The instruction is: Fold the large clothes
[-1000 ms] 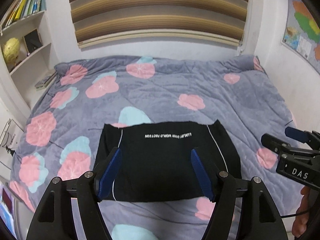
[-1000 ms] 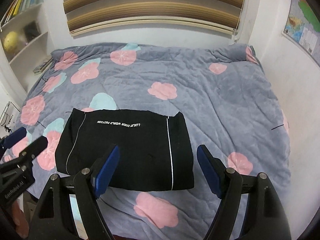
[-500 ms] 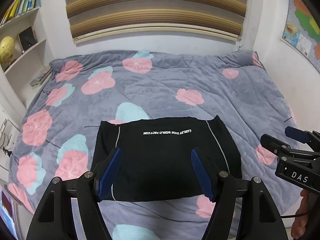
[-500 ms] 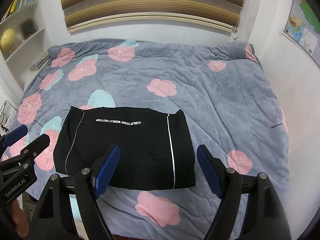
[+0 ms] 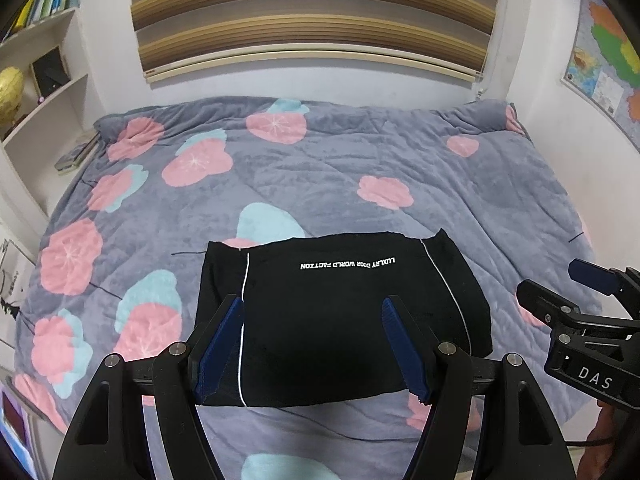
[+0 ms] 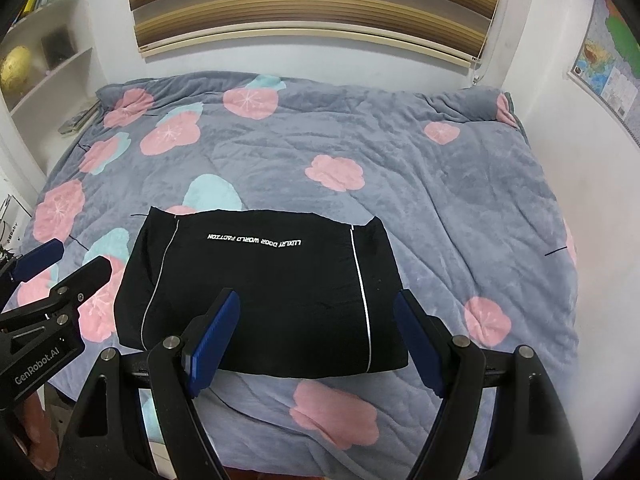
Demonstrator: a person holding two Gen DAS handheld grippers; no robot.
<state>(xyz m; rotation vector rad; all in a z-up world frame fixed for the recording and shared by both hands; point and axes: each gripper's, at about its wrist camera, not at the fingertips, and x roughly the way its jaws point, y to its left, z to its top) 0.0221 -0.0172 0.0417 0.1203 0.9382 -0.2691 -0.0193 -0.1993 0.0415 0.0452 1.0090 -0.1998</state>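
A folded black garment [image 5: 340, 320] lies flat on the flowered blanket [image 5: 320, 184] while the left gripper [image 5: 312, 344] and right gripper [image 6: 316, 340] hover above it, both with fingers spread apart and holding nothing.

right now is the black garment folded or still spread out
Folded. The black garment lies as a compact rectangle with straight edges on the bedspread, no sleeves or legs sticking out, and neither gripper touches it.

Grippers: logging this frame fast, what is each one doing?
Left gripper: open, holding nothing, above the folded black garment.
Right gripper: open, holding nothing.
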